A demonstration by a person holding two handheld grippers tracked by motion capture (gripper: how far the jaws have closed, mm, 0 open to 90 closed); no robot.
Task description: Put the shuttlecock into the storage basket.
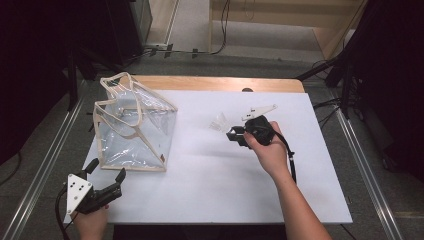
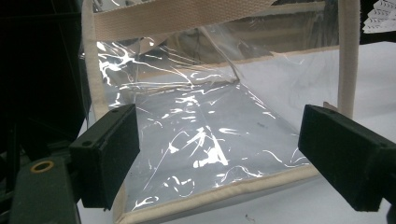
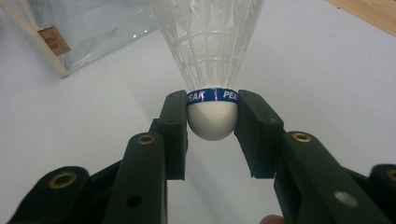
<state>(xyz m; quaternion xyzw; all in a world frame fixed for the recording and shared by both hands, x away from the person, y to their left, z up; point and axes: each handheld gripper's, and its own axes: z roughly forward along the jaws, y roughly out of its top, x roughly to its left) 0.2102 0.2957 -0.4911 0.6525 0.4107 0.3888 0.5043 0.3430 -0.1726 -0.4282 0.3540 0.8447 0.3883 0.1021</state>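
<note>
Your right gripper [image 3: 212, 116] pinches the white shuttlecock [image 3: 210, 60] by its rounded cork, jaws against the blue band, on the white table [image 1: 225, 175] right of centre. The right gripper view alone shows the band's lettering; its feather tips are cut off at 12 o'clock. Your left gripper [image 2: 219, 154] gapes wide before the clear bag [image 1: 135, 125], at 10 o'clock from the shuttlecock.

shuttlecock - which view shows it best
The right gripper view: the shuttlecock is close up, its white cork base pinched between the right gripper's jaws. The high view shows a small pale shape; the left gripper view catches feather tips at its top right corner.
</note>
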